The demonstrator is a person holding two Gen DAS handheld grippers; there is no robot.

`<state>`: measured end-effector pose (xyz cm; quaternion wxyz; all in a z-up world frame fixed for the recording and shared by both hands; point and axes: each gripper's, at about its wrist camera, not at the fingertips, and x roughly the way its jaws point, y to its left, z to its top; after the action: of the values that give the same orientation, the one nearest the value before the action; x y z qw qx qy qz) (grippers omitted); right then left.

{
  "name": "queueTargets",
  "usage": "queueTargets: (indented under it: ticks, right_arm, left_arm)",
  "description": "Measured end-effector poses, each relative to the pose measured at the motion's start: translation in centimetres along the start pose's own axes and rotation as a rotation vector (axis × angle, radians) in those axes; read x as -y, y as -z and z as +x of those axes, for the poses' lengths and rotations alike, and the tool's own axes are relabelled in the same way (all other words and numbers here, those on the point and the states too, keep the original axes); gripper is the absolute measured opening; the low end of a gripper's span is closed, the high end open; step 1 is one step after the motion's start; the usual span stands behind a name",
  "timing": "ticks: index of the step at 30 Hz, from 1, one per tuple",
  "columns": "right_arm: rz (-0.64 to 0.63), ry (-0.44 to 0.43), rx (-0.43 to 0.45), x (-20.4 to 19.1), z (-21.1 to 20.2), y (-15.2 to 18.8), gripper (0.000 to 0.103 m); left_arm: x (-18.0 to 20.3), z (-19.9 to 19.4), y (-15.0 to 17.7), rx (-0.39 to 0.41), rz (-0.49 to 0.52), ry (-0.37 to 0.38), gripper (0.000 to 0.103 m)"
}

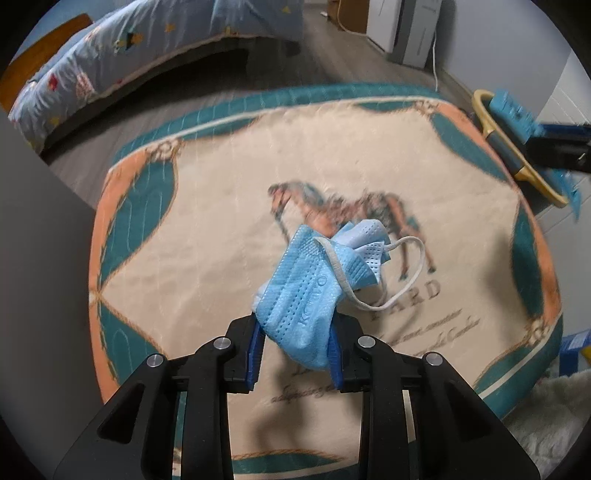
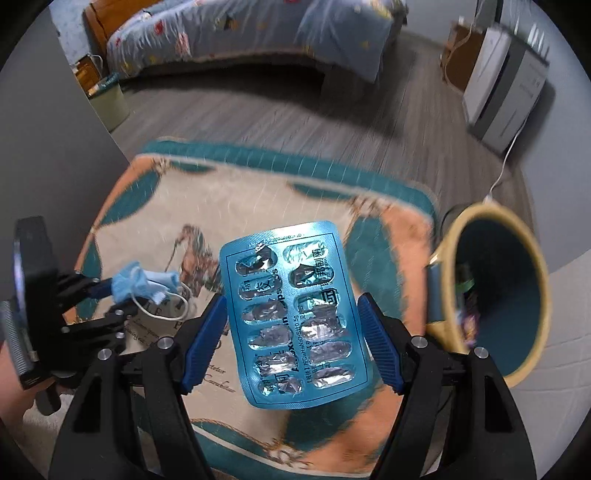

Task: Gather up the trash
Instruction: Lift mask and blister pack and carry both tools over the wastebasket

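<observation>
My left gripper (image 1: 295, 347) is shut on a crumpled blue face mask (image 1: 306, 288) and holds it above the horse-pattern rug (image 1: 207, 236); its white ear loop hangs to the right. My right gripper (image 2: 293, 332) is shut on an empty blue pill blister pack (image 2: 291, 314), held above the rug (image 2: 192, 206). A teal waste bin with a yellow rim (image 2: 491, 288) stands just right of the right gripper, with some trash inside. In the right wrist view the left gripper and mask (image 2: 144, 282) are at the left. In the left wrist view the bin's rim (image 1: 517, 147) and the blister pack (image 1: 511, 114) show at the far right.
A bed with a blue patterned quilt (image 2: 251, 33) stands beyond the rug on grey wood floor. A pale green bin (image 2: 109, 103) is by the bed. A white and grey appliance (image 2: 502, 85) with a cord is at the back right. A white fluffy textile (image 1: 546, 417) lies bottom right.
</observation>
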<state>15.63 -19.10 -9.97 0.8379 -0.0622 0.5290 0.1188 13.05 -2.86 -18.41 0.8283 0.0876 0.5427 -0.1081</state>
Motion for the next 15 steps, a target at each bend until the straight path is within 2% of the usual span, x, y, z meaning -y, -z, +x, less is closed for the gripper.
queueTargets:
  ticks: [2,8,10,11,13,15]
  right_arm:
    - [-0.016,0.002,0.028,0.9,-1.9,-0.9,0.071]
    - [-0.033,0.048,0.084,4.3,-5.7,-1.0,0.071]
    - [-0.024,0.084,0.106,5.7,-5.6,-0.3,0.071]
    - [0.006,0.076,0.105,6.7,-5.3,0.2,0.071]
    - [0.078,0.029,0.060,8.6,-3.7,1.0,0.071]
    - [0.102,0.034,0.030,9.8,-2.0,1.6,0.071]
  left_arm:
    - [0.3,-0.3,-0.3,0.012,0.010,-0.003,0.030]
    - [2.6,-1.5,-1.4,0.070,0.045,0.017,0.030]
    - [3.1,-1.9,-1.7,0.080,0.052,0.026,0.030]
    - [3.3,-2.0,-1.8,0.084,0.053,0.029,0.030]
    - [4.1,-2.5,-2.1,0.103,0.068,0.022,0.030]
    - [5.0,-2.9,-2.5,0.122,0.083,0.022,0.030]
